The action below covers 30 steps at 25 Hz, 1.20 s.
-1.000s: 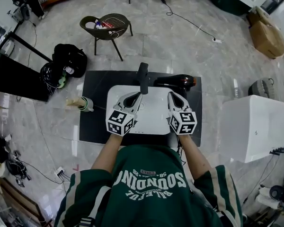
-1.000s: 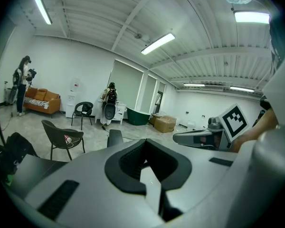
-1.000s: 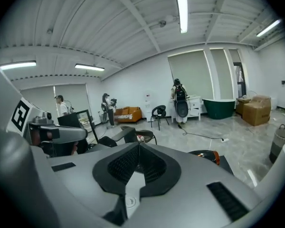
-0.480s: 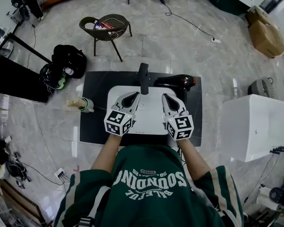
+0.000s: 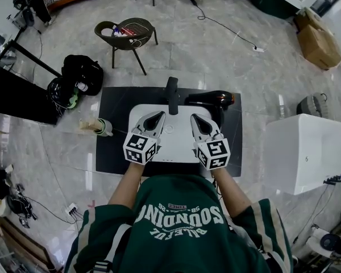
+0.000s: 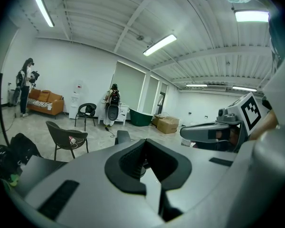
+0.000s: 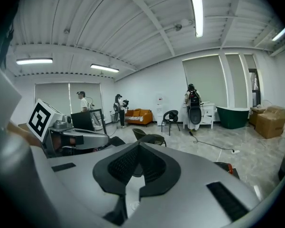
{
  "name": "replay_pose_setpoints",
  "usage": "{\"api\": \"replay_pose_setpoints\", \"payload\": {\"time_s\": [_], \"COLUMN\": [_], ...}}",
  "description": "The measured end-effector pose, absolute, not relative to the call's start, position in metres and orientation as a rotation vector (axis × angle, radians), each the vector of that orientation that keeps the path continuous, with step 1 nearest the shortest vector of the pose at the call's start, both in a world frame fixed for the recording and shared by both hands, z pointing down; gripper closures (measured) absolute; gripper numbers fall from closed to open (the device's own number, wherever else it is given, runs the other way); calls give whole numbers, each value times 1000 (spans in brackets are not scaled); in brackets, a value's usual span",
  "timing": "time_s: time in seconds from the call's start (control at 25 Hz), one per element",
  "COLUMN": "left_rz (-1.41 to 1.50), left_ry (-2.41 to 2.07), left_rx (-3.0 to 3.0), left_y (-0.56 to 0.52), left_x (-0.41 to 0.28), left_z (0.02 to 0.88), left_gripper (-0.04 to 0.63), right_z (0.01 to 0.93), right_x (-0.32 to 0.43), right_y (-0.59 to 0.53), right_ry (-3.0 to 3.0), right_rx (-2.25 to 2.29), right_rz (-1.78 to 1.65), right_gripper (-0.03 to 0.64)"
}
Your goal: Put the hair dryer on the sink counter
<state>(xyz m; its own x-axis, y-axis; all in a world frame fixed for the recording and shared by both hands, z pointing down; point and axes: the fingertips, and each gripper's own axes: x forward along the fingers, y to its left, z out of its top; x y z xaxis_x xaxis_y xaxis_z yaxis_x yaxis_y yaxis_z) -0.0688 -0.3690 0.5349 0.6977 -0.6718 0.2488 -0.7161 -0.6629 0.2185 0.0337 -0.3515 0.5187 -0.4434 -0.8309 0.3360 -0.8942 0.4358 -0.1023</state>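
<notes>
Shirt print is reading approx. "SOUNDING", upside down in head view; the smaller line is too blurry. Hair dryer (image 5: pixel 210 99), black w/ orange ring at its right end, is lying on dark counter (image 5: pixel 111 135) behind white sink (image 5: pixel 179 149), right of black faucet (image 5: pixel 171 92); handle hard to make out. Left hand-held gripper (image 5: pixel 157 117) & right hand-held gripper (image 5: pixel 196 119) are hovering over sink, jaws closed together, nothing in them.

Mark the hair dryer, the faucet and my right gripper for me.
hair dryer (image 5: pixel 207 100), head view, black barrel.
faucet (image 5: pixel 171 91), head view, black spout.
right gripper (image 5: pixel 196 119), head view, between its fingertips.
</notes>
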Motion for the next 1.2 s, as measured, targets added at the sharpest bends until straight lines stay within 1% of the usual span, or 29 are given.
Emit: {"api": "replay_pose_setpoints", "payload": {"time_s": [1.2], "left_rz": [224], "left_ry": [-1078], "left_rx": [2591], "left_y": [-369], "left_x": [-60], "left_z": [546], "left_gripper": [583], "right_z": [529], "right_x": [46], "right_y": [-352], "right_ry": [-2384], "right_rx": [1522], "right_rz": [394], "right_gripper": [575]}}
